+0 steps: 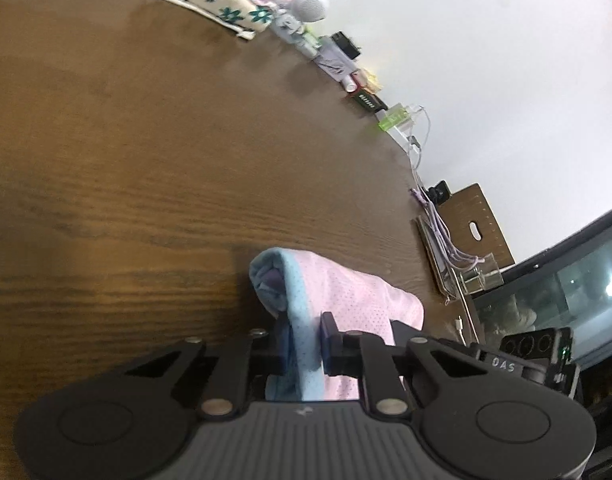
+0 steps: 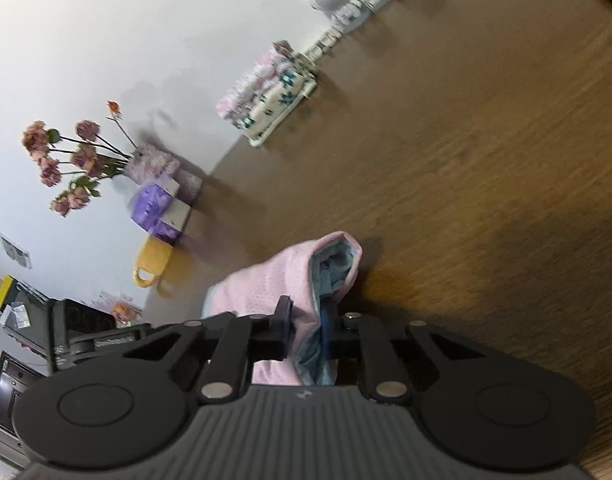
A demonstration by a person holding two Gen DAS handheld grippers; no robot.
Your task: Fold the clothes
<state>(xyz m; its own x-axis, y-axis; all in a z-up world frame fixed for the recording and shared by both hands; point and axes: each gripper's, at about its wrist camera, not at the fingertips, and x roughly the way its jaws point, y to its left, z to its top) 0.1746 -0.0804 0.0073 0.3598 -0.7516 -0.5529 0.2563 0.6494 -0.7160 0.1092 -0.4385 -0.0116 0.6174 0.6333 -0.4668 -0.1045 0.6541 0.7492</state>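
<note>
1. The pink mesh garment (image 1: pixel 357 300) with its light blue trim sits low in the centre of the left wrist view, bunched and draped between the jaws and rising just above them; its rounded folded end points toward the upper left of the frame, over the brown wood-grain surface (image 1: pixel 146 160).
2. The left gripper (image 1: pixel 304 350) has its jaws clamped on the blue-trimmed edge of the garment, with cloth filling the narrow gap between the two dark pads.
3. In the right wrist view the same garment (image 2: pixel 266 280) lies low and centre, pink side toward the left of the frame, its blue lining open like a pocket toward the right.
4. The right gripper (image 2: pixel 307 330) also has its jaws closed on the cloth, pinching pink fabric and blue trim together.
5. Whether the garment touches the surface beneath cannot be told; a dark shadow lies beside it.
6. Well apart, at the surface's far edge along the white wall, a folded stack of floral clothes (image 1: pixel 214 0) sits in the upper left of the left view.
7. Beside that stack stands a white round speaker-like device (image 1: pixel 311 4), then a row of small boxes and cables running toward the right.
8. In the right view, a vase of pink flowers (image 2: pixel 66 160) and purple packets (image 2: pixel 158 208) occupy the left of the frame.
</note>
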